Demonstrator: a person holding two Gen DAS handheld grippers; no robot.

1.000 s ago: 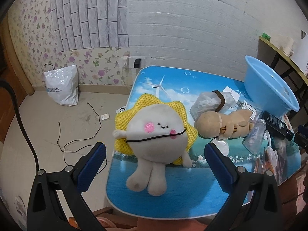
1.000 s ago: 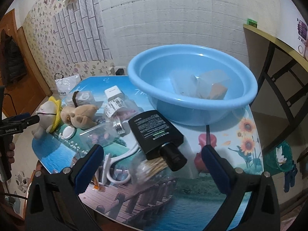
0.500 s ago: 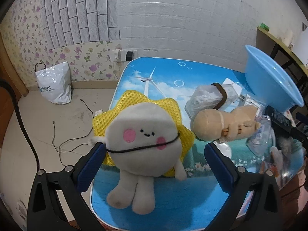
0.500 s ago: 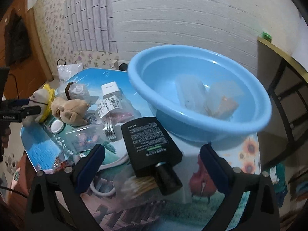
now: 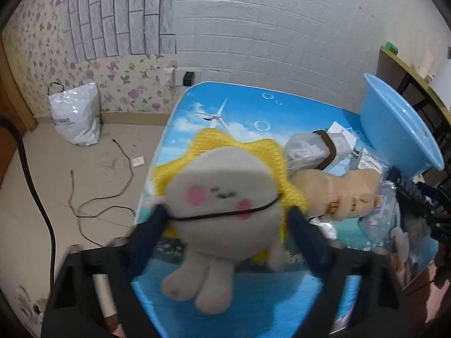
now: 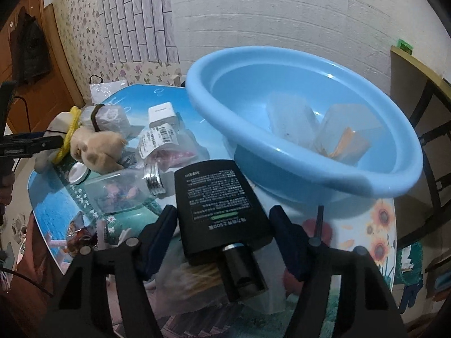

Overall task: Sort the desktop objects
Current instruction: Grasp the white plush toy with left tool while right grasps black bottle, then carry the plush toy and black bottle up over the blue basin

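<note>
The sun plush toy (image 5: 225,194) lies near the tabletop's (image 5: 253,112) left edge, now squeezed between the pads of the left gripper (image 5: 227,217), whose jaws are closing after standing wide a second ago. The black bottle (image 6: 222,208) lies at the near edge beside the blue basin (image 6: 304,174); the right gripper (image 6: 222,225) is closing around it, pads not yet clearly touching. Both grasps look nearly set for lifting into the basin.

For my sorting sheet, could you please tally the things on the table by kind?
Plush toys: 2, sun plush, tan plush
Bottles and jars: 2, black bottle, glass jar
Basins: 1, blue basin
White boxes: 1
Plastic packets on the table: at least 3
Total: at least 9
</note>
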